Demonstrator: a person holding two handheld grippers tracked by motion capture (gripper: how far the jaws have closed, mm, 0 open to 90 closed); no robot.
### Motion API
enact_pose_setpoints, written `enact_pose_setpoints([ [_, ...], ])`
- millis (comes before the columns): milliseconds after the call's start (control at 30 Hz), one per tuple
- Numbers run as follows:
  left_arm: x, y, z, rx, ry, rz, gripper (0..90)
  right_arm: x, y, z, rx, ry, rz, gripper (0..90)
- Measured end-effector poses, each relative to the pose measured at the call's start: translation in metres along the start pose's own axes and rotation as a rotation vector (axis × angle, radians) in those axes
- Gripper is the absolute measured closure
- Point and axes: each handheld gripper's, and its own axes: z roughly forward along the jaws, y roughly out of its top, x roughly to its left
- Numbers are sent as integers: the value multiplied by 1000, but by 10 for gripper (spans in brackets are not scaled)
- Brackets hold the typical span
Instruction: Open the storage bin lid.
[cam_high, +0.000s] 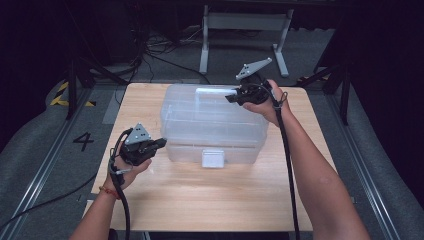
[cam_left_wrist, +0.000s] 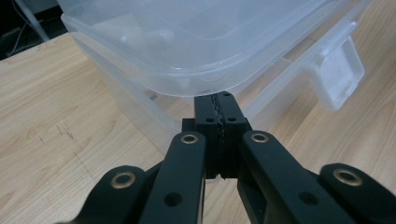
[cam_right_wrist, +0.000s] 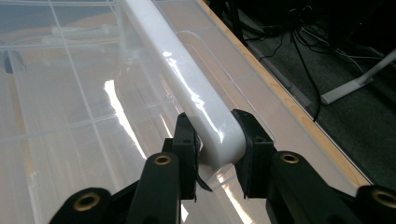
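Forearms rise from six o'clock in the high view, each hand carrying a hand-held gripper. On the pale wooden tabletop (cam_high: 210, 200) sits a large clear plastic storage box with a lid (cam_high: 212, 122), slightly toward twelve o'clock of centre, its white front latch (cam_high: 212, 158) facing six o'clock. The left hand-held gripper (cam_high: 159, 144) sits at the box's eight o'clock corner; the right hand-held gripper (cam_high: 231, 98) is up on the lid near one o'clock.

Through the left gripper view, the left hand-held gripper's (cam_left_wrist: 219, 112) jaws are pressed together with nothing between them, tips just under the rounded lid corner (cam_left_wrist: 196, 88); whether they touch it I cannot tell.

Through the right gripper view, the right hand-held gripper (cam_right_wrist: 219, 140) is clamped on the end of a white plastic carry handle (cam_right_wrist: 187, 88) that runs along the lid.

Thin see-through walls suggest a light, somewhat flexible box with glossy, slippery faces that would likely bow or skid under a pinch. That stiffer handle seems the soundest hold; the lid's rim and latch are the other workable edges, and a one-ended lift may tilt it.
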Motion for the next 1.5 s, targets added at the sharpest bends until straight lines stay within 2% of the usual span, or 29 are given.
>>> enact_pose_setpoints([
  [367,1,0,-1,10,-7,6,898,2,1,-4,-31,10,6,663],
  [533,2,0,-1,16,-1,14,898,2,-3,-17,-65,-5,7,600],
  [733,4,0,-2,12,2,9,898,-1,-13,-42,-116,-19,30,539],
  [833,4,0,-3,17,5,11,898,1,-23,-54,-124,-39,25,520],
  [1100,4,5,-4,8,12,19,897,2,-59,-84,-166,-71,56,479],
  [1167,4,6,-5,7,10,15,898,2,-62,-86,-173,-70,59,477],
  [1233,5,7,-5,7,13,20,897,2,-77,-93,-175,-84,69,475],
  [1367,6,9,-6,2,14,18,897,3,-92,-97,-185,-87,82,475],
  [1467,6,9,-5,11,20,17,897,4,-102,-98,-212,-73,100,479],
  [1500,6,9,-4,14,16,16,897,6,-110,-103,-241,-77,106,477],
])
